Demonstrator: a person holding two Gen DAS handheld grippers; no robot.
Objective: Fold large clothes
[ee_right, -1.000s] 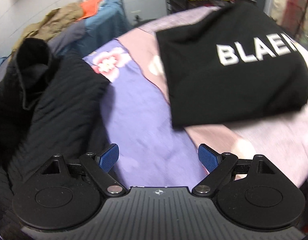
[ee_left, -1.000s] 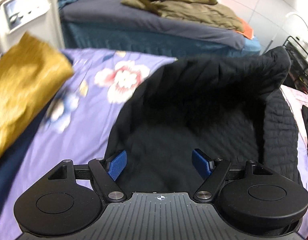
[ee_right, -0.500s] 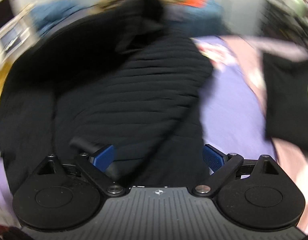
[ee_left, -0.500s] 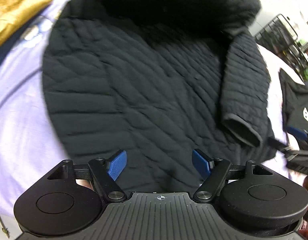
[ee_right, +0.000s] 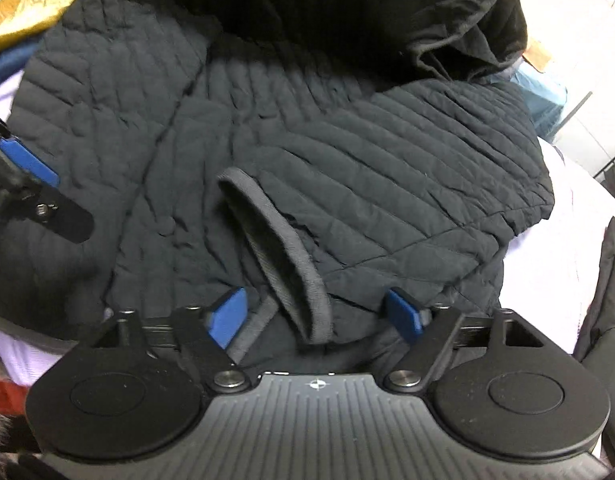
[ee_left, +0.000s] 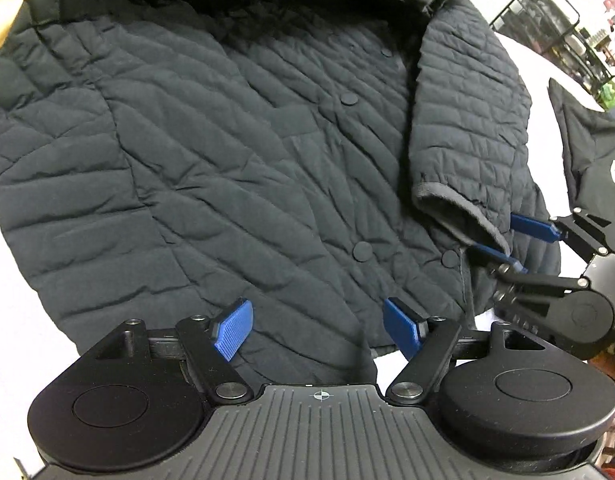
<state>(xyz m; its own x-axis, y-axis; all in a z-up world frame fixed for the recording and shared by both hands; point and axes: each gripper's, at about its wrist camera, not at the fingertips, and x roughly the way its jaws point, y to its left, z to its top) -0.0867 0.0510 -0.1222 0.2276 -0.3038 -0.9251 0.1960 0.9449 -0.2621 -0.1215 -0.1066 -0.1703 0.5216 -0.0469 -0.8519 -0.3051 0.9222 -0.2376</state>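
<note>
black quilted jacket (ee_left: 247, 152) flat, sleeve folded across

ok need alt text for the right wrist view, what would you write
A black quilted jacket lies spread on a pale purple bedsheet, one sleeve folded across its front. The open right gripper straddles the grey-edged cuff at the near hem. The left gripper's blue fingertip shows at the left edge.

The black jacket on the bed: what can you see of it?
The black jacket is quilted and puffy, lying spread out, front up, on pale bedding, with round snap buttons and a dark hood at the far end. One sleeve is folded across the body, its grey cuff gaping between the jaws of the open right gripper.
</note>
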